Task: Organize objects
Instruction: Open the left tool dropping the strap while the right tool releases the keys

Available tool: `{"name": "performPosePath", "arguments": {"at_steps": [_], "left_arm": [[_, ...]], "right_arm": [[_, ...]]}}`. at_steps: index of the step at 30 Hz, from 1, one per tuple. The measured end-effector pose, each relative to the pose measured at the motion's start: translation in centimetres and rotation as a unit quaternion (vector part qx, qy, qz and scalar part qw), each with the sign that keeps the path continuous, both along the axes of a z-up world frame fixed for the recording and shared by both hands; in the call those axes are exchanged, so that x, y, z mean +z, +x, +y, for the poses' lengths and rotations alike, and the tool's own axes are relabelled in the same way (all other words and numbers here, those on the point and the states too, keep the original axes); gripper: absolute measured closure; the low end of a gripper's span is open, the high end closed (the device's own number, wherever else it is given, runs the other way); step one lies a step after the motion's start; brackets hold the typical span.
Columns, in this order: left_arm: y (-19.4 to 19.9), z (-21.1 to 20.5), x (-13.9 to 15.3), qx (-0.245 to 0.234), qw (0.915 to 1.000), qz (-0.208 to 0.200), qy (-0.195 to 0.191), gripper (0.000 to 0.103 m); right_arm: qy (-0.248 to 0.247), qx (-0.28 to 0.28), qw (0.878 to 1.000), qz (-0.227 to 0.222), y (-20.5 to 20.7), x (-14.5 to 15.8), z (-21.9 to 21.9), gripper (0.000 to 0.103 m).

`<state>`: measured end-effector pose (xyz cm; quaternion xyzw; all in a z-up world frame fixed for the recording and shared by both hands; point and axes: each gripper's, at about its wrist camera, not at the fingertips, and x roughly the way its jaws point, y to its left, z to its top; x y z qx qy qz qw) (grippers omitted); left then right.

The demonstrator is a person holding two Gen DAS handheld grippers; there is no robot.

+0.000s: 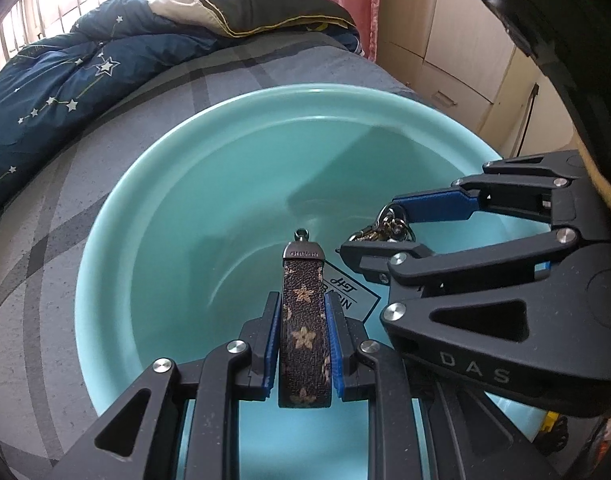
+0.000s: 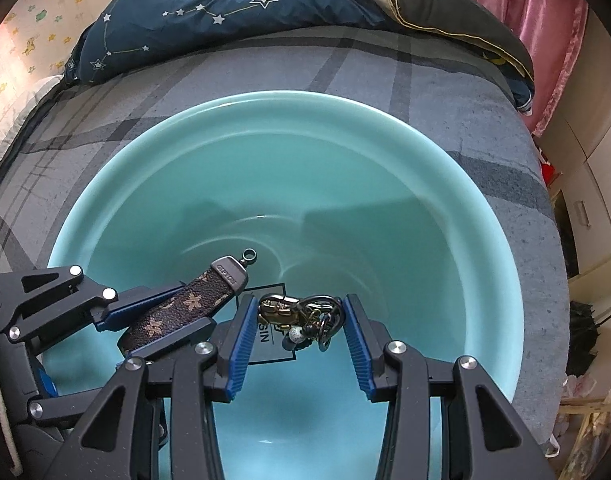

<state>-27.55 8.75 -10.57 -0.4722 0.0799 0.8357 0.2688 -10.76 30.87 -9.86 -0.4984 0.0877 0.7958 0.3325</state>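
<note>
A large turquoise basin (image 1: 117, 208) (image 2: 485, 208) sits on a bed. My left gripper (image 1: 303, 340) is shut on a brown patterned strap (image 1: 304, 332) with a metal end cap and ring, held over the basin; the strap (image 2: 185, 304) also shows in the right wrist view. My right gripper (image 2: 297, 332) is open over the basin, and a bunch of metal key rings and charms (image 2: 305, 316) sits between its fingers; I cannot tell if a pad touches it. In the left wrist view the right gripper (image 1: 369, 226) stands at the right with the rings (image 1: 389, 224).
A grey checked sheet (image 1: 65, 280) (image 2: 385, 64) covers the bed. A dark blue star-print quilt (image 1: 57, 88) (image 2: 209, 4) is heaped at the far end. A pink curtain (image 2: 545, 40) and pale cabinets (image 1: 457, 52) stand to the right. A printed label (image 1: 353, 300) lies on the basin floor.
</note>
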Motion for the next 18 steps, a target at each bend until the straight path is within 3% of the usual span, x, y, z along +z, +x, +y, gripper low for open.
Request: {"name": "performPosePath", "arguments": {"at_steps": [4,5,7,8,9,10,13,15,18], "left_arm": [[0.0,-0.1,0.2,0.008,1.0000,0.002,-0.001,0.077],[0.1,-0.1,0.2,0.009,1.0000,0.001,-0.002,0.073],[0.1,0.0,0.3,0.009,1.0000,-0.001,-0.003,0.047],[0.2,-0.1,0.4,0.008,1.0000,-0.003,-0.001,0.028],[0.3,-0.1,0.6,0.007,1.0000,-0.004,0.003,0.017],[0.4,-0.2,0.8,0.011,0.9999,-0.004,0.007,0.013],[0.9,-0.5,1.3,0.017,0.9998,-0.004,0.011,0.008],[1.1,-0.5,1.4,0.021,0.9997,-0.002,0.013,0.000],[1.4,-0.7,1.8,0.026,0.9995,0.001,0.016,0.000]], "right_arm": [[0.003,0.000,1.000,-0.003,-0.2,0.1,0.0,0.056],[0.003,0.000,1.000,-0.002,-0.2,0.1,0.0,0.056],[0.006,0.001,1.000,-0.002,-0.2,0.2,-0.1,0.056],[0.011,0.000,1.000,-0.001,-0.3,0.3,-0.2,0.055],[0.017,-0.001,1.000,0.000,-0.3,0.5,-0.3,0.049],[0.021,-0.002,1.000,0.000,-0.3,0.6,-0.4,0.046],[0.027,-0.003,1.000,0.003,-0.4,1.1,-0.6,0.022],[0.028,-0.003,1.000,0.006,-0.5,1.3,-0.8,0.006],[0.036,-0.007,0.999,0.004,-0.4,1.6,-1.1,0.000]]}}
